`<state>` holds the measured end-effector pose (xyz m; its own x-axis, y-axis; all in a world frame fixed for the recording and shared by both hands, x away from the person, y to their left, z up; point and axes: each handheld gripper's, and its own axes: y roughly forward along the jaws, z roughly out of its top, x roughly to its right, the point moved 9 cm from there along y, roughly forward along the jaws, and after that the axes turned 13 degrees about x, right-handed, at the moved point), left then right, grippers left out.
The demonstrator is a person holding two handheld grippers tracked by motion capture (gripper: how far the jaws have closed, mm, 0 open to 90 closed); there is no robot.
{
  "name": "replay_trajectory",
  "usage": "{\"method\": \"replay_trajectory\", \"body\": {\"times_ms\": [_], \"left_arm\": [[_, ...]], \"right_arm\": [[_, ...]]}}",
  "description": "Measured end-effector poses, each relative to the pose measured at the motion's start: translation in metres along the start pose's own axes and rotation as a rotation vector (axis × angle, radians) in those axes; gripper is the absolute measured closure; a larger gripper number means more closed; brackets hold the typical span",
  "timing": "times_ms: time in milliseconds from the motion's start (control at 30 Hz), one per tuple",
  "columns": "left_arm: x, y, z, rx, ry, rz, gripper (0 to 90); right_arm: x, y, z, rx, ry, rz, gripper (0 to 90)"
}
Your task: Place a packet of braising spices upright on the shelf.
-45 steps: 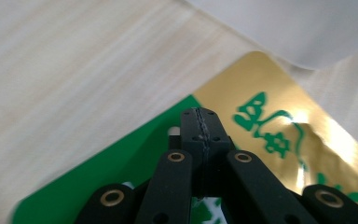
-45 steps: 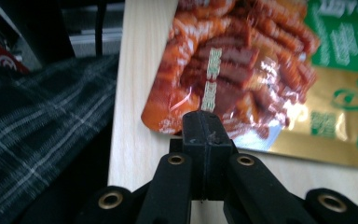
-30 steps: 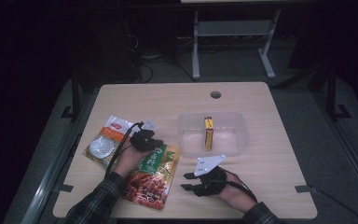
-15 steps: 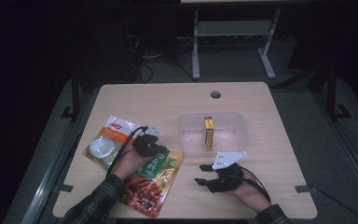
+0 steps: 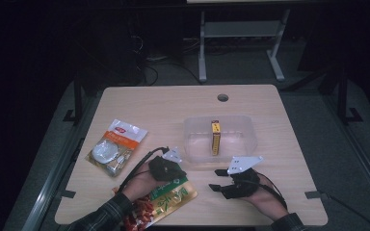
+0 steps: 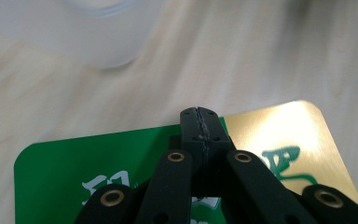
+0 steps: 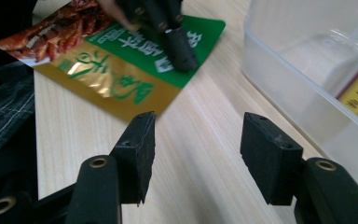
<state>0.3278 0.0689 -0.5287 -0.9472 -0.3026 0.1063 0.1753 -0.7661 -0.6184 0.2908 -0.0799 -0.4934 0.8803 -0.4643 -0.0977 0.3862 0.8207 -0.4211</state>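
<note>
A green, gold and red snack pouch lies flat near the table's front edge. My left gripper is shut, and its closed tips rest on the pouch's green end rather than clamping it; the right gripper view shows those tips on the pouch too. To the right, my right gripper lies low over bare wood, pointing left at the pouch. Its jaws have just been opening and nothing is between them. A clear plastic container behind both grippers holds an upright yellow box.
A white and orange snack bag lies at the left of the table. A cable hole sits near the far edge. A metal stand is on the floor beyond the table. A plaid sleeve comes in bottom left.
My left hand has slid right toward the container, and the pouch has moved with it. My right gripper has shifted right and its jaws stand wider apart.
</note>
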Motion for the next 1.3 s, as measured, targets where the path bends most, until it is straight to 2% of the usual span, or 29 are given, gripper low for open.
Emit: {"method": "replay_trajectory", "body": {"times_ms": [67,167,200,267,367,433,533,567,633,767,867,967,1000,1033,1067,1167,1200,1233,1300], "left_arm": [[0.014,0.006,0.002,0.006,0.01,-0.043,90.0],[0.018,0.007,0.003,-0.001,0.023,-0.049,90.0],[0.018,0.005,0.003,-0.005,0.025,-0.052,90.0],[0.016,-0.003,0.007,0.022,0.011,-0.056,89.9],[0.012,-0.025,0.01,0.064,-0.003,-0.021,90.0],[0.009,-0.042,0.006,0.081,-0.016,0.01,89.9],[0.006,-0.068,-0.009,0.085,-0.064,0.056,89.9],[0.005,-0.076,-0.015,0.085,-0.077,0.075,89.9],[0.004,-0.092,-0.029,0.077,-0.094,0.109,89.9],[0.007,-0.12,-0.055,0.084,-0.156,0.172,89.9],[0.008,-0.14,-0.075,0.093,-0.202,0.218,89.9],[0.009,-0.155,-0.093,0.081,-0.231,0.254,89.9],[0.01,-0.157,-0.097,0.08,-0.242,0.265,89.9],[0.011,-0.159,-0.102,0.062,-0.247,0.27,89.9],[0.013,-0.159,-0.108,0.043,-0.25,0.268,89.9],[0.014,-0.156,-0.113,0.004,-0.248,0.27,89.9],[0.014,-0.156,-0.113,0.002,-0.246,0.271,89.9],[0.014,-0.156,-0.113,-0.001,-0.245,0.271,89.9],[0.013,-0.157,-0.113,-0.005,-0.242,0.283,89.9]], "right_arm": [[0.002,-0.002,-0.001,0.004,-0.003,-0.002,44.6],[0.002,-0.001,-0.001,0.003,-0.005,-0.002,44.9],[0.002,0.0,0.0,0.004,-0.009,-0.003,46.4],[-0.001,0.003,0.002,0.007,-0.025,-0.007,53.8],[-0.006,0.012,0.004,-0.007,-0.04,0.002,71.6],[-0.011,0.022,0.005,-0.021,-0.051,0.027,82.0],[-0.017,0.037,0.005,-0.053,-0.081,0.056,88.6],[-0.017,0.043,0.006,-0.066,-0.107,0.066,89.6],[-0.022,0.053,0.009,-0.071,-0.123,0.085,89.8],[-0.026,0.072,0.013,-0.089,-0.159,0.113,89.9],[-0.026,0.083,0.01,-0.113,-0.155,0.125,89.9],[-0.025,0.089,0.007,-0.131,-0.152,0.115,89.9],[-0.022,0.09,0.006,-0.137,-0.163,0.111,89.9],[-0.023,0.091,0.005,-0.138,-0.142,0.114,89.9],[-0.022,0.092,0.005,-0.14,-0.149,0.118,89.9],[-0.021,0.095,0.003,-0.145,-0.141,0.119,89.9],[-0.02,0.096,0.003,-0.144,-0.16,0.121,89.9],[-0.022,0.097,0.003,-0.139,-0.141,0.127,89.9],[-0.023,0.099,0.002,-0.149,-0.161,0.127,90.0]]}}
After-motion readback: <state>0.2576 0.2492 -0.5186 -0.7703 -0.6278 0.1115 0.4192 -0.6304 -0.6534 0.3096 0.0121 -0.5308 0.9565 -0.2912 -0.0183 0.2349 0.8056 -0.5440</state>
